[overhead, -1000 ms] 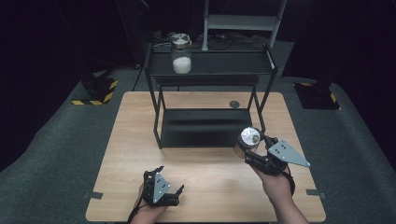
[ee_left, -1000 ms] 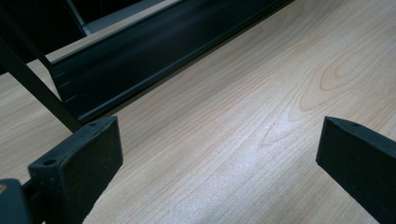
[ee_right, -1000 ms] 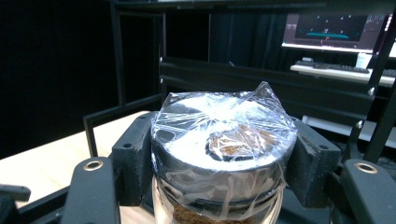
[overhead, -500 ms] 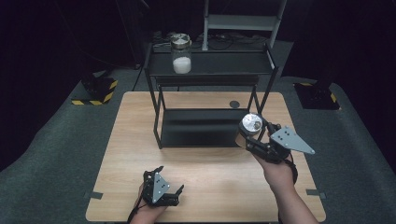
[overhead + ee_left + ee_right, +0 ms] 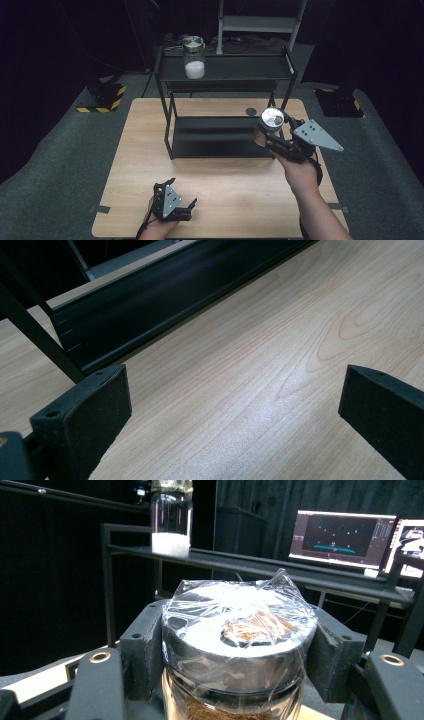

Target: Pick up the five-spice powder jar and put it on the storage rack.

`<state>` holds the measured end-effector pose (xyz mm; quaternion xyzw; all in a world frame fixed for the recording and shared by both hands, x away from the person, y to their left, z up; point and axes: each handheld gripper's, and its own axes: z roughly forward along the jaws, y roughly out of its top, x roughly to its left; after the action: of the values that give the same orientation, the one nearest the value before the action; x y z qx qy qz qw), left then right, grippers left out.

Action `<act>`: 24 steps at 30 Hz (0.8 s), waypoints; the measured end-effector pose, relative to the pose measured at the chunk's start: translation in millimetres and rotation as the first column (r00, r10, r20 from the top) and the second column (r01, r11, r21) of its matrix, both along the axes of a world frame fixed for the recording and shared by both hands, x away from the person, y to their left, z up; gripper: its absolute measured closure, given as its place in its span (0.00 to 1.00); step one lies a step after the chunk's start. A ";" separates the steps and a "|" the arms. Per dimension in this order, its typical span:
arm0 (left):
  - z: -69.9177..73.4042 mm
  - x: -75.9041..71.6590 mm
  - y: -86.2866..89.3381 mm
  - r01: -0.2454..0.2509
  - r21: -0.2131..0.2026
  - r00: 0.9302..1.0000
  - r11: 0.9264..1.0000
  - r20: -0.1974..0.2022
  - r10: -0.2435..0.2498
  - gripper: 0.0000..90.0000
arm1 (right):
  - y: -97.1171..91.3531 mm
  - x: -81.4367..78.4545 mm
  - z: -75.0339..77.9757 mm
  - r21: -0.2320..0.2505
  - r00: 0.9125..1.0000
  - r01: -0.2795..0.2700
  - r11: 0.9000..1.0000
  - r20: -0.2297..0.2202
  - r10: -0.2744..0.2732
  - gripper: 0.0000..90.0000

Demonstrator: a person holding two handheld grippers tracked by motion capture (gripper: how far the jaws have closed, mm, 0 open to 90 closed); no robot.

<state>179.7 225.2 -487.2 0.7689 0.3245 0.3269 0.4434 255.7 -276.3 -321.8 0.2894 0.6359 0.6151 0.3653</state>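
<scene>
So, roughly the halfway mark, judging by how things lie: one glass jar with white granules (image 5: 194,59) is already parked on the top shelf of the black rack (image 5: 227,70), while a second jar with a film-wrapped metal lid (image 5: 272,120) is pinched by the right gripper (image 5: 274,136) and held clear of the wooden surface (image 5: 150,135), just at the rack's right front corner. What looks to be left is getting it set down on a shelf and let go. The left gripper (image 5: 181,196) is rested near the front edge of the surface, jaws spread with nothing between them, so no part seems to be played by it yet. From the high view, the whole layout can be read, plus a small dark disc (image 5: 251,111) lying on the surface behind the rack. From the right gripper view, the crinkled plastic film, a brownish patch on the lid and brown stuff inside the glass are made out, with lit monitors (image 5: 343,536) behind. Wood grain and the rack's lower shelf edge (image 5: 165,305) are given by the left gripper view.
</scene>
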 end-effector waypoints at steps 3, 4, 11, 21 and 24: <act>-0.1 0.3 0.7 0.000 -0.005 1.000 1.000 -0.002 0.000 0.01 | 1.6 0.6 5.8 0.003 1.000 -0.002 1.000 0.011 0.002 0.38; -0.2 0.3 0.9 0.000 -0.007 1.000 1.000 -0.002 0.000 0.01 | 2.4 0.8 8.1 0.003 1.000 -0.002 1.000 0.015 0.002 0.38; -0.5 -0.5 0.2 0.009 0.004 1.000 1.000 0.006 -0.009 0.01 | 8.8 3.5 23.2 0.004 0.999 -0.005 1.000 0.046 0.005 0.38; -0.8 -0.7 0.6 0.010 0.002 1.000 1.000 0.007 -0.010 0.01 | 16.7 14.4 43.6 0.019 0.997 0.007 1.000 0.076 -0.008 0.38; -0.9 -0.8 0.8 0.011 0.003 1.000 1.000 0.009 -0.011 0.01 | 19.8 17.6 49.5 0.017 0.996 0.015 1.000 0.086 -0.016 0.38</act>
<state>178.9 225.9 -488.1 0.7698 0.3179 0.3284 0.4455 273.3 -256.5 -272.3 0.2704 0.6123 0.6293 0.3949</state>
